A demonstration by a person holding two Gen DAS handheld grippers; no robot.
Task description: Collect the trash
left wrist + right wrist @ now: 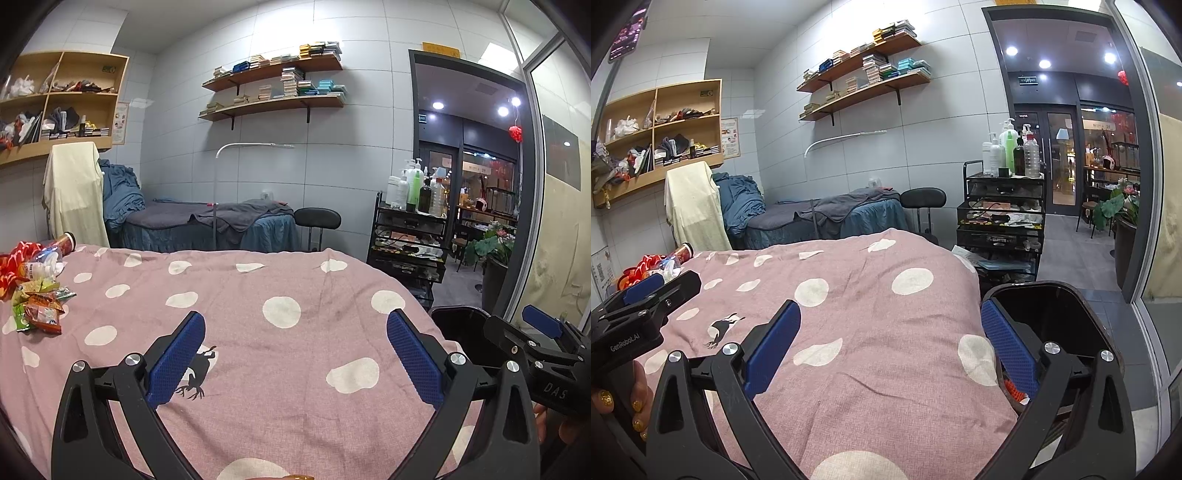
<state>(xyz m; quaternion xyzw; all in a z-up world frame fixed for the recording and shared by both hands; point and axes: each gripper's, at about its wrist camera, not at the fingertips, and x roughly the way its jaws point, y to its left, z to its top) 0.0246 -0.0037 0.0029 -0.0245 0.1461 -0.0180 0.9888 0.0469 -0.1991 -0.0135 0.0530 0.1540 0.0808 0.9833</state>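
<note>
Trash lies on the far left of the pink dotted bed: several snack wrappers (38,308), a clear plastic bottle (42,264), a red bag (16,260) and a brown can (66,242). The bottle (668,266) and can (682,253) also show in the right wrist view. A black trash bin (1067,314) stands at the bed's right edge, with something orange inside (1012,389). My left gripper (295,354) is open and empty above the bedspread. My right gripper (890,343) is open and empty, its right finger over the bin. Each gripper shows in the other's view.
The pink bedspread (280,343) has white dots. Behind it are a blue massage bed (207,221), a black stool (317,219) and a black cart with bottles (410,229). Wall shelves hold boxes. An open doorway (476,177) is at the right.
</note>
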